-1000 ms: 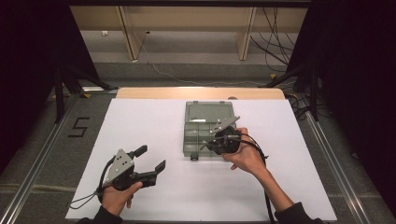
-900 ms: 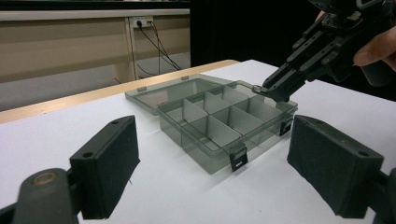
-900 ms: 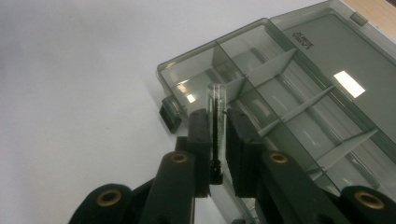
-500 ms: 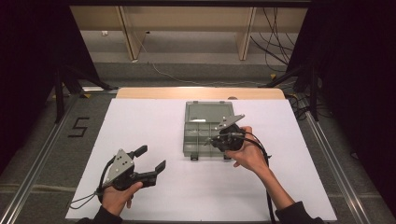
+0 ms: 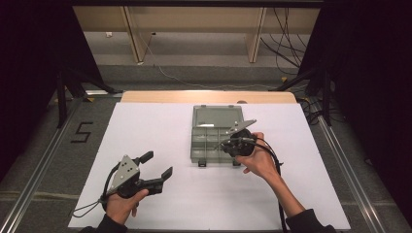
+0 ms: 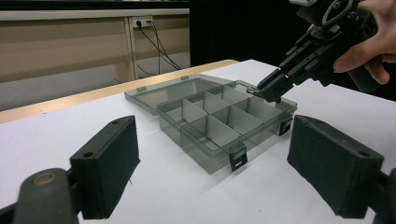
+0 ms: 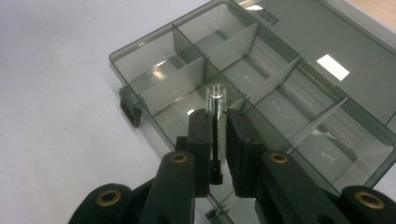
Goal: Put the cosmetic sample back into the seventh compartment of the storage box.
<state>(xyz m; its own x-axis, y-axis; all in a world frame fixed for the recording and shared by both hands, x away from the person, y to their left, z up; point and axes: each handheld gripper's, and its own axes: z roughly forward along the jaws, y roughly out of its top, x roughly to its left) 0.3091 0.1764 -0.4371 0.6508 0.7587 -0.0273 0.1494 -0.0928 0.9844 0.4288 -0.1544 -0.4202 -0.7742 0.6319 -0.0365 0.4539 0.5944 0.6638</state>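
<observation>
I see a small clear tube (image 7: 215,100) pinched upright in my right tongs (image 7: 216,140), just above the open compartment box (image 5: 206,153) on the white surface (image 5: 145,131). My left tongs (image 5: 156,169) hover agape, well apart, near the front-left.

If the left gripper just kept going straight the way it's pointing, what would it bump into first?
Most likely the open compartment box: it sits straight ahead between the left gripper's open fingers, with bare white table before it. Depth is hard to judge.
</observation>
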